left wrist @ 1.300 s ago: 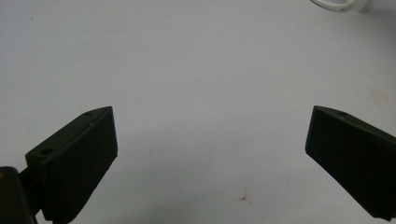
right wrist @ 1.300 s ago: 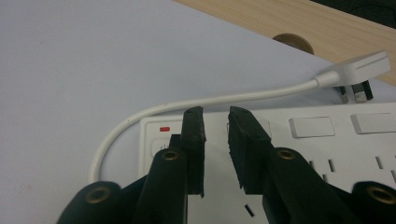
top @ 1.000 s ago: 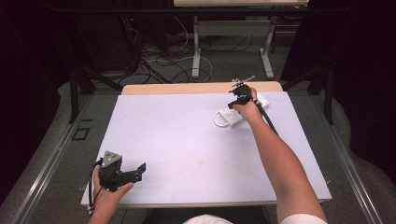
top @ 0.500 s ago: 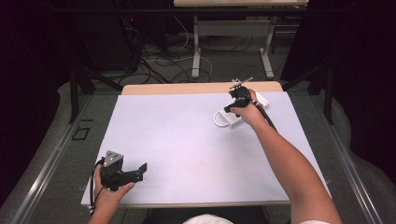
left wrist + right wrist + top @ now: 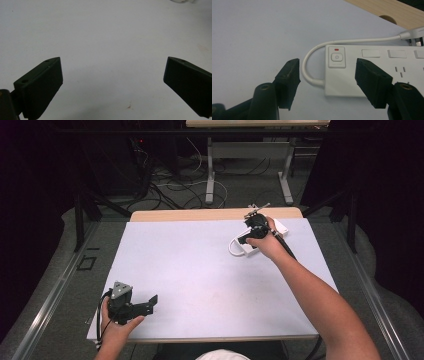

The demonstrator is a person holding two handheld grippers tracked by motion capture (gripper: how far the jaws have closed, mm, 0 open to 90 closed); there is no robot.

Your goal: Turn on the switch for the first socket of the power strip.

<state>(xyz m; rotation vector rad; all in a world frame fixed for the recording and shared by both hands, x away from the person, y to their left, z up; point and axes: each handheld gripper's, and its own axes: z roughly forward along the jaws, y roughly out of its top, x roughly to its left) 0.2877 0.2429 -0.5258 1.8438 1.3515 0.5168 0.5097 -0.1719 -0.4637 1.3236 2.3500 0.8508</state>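
The right gripper (image 5: 325,72) hovered over the power strip (image 5: 372,72) at the table's (image 5: 200,270) two o'clock, jaws spread and just opening, pinching nothing. A jaw might bump the button (image 5: 336,57) (its red light looked on, perhaps). The strip's far end was cut off. The left gripper (image 5: 150,302) gaped empty at seven o'clock.

Worktop (image 5: 200,270): pale grey-white sheet over a light wood top, whose bare strip shows along the far edge.
Floor (image 5: 50,270): grey, with a metal rail on each side.
Second table (image 5: 250,150): white-legged, beyond the worktop.
Cables (image 5: 175,185): loose tangle on the floor under it.
Surroundings: dark curtains, dimly lit.
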